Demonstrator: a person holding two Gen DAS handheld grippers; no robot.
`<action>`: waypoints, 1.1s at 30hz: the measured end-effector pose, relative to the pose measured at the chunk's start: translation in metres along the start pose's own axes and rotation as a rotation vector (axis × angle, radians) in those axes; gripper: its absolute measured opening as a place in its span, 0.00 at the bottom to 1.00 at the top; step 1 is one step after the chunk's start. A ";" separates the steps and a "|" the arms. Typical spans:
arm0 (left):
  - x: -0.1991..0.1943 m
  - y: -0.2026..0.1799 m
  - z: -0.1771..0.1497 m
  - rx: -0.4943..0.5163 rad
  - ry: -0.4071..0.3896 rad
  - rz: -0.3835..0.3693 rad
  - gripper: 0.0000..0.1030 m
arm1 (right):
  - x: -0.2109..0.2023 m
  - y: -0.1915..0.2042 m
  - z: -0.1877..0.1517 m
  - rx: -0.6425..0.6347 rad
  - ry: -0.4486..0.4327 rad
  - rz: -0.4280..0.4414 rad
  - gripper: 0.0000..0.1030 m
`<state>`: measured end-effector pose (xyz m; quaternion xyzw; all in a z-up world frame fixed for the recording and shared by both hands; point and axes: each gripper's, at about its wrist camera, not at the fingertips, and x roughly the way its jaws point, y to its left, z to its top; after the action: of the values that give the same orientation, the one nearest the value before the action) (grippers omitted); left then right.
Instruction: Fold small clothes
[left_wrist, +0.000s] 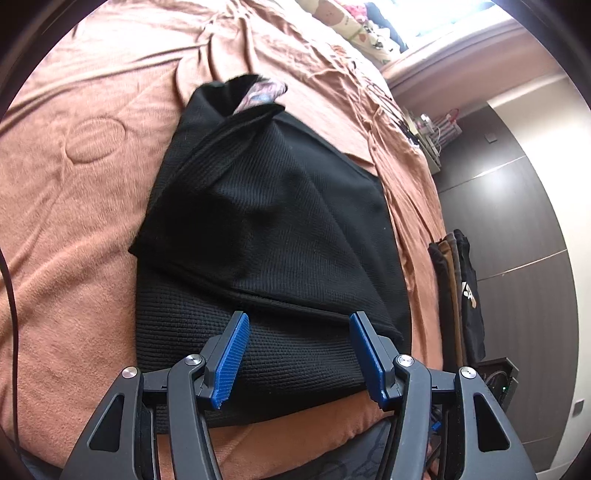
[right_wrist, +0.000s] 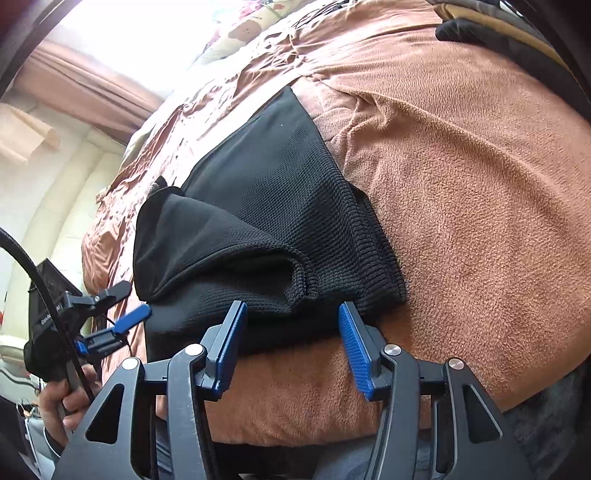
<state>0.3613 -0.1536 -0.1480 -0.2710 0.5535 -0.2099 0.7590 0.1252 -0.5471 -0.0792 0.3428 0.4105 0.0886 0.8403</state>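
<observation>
A black knit garment (left_wrist: 266, 221) lies partly folded on the bed, one side flap laid over its middle. A patterned piece of cloth (left_wrist: 262, 94) peeks out at its far end. My left gripper (left_wrist: 299, 315) hovers open over the garment's near ribbed hem, nothing between its blue pads. In the right wrist view the same garment (right_wrist: 273, 192) shows a rolled fold near its front edge. My right gripper (right_wrist: 292, 304) stands open at that near edge, its pads beside the cloth and not pressing it. The left gripper (right_wrist: 125, 321) appears at the left there, held by a hand (right_wrist: 70, 391).
A brown fleece blanket (left_wrist: 74, 203) covers the bed (right_wrist: 480, 221). A floral pillow (left_wrist: 351, 26) lies at the far end by the window. Dark clothes (left_wrist: 458, 295) hang beside the bed near dark wardrobe doors (left_wrist: 517, 221). A black cable (left_wrist: 11, 295) runs along the left.
</observation>
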 end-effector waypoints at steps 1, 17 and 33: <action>0.003 0.002 0.000 -0.010 0.010 -0.008 0.57 | 0.000 0.000 0.000 0.002 0.001 0.001 0.47; 0.034 0.009 0.014 -0.114 -0.060 0.022 0.60 | -0.003 -0.001 0.005 -0.006 -0.011 0.000 0.05; 0.015 -0.032 0.053 0.002 -0.152 0.007 0.07 | -0.029 -0.009 0.003 -0.038 -0.053 0.026 0.04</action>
<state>0.4158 -0.1777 -0.1252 -0.2836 0.4949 -0.1865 0.8000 0.1072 -0.5672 -0.0654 0.3342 0.3820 0.0980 0.8560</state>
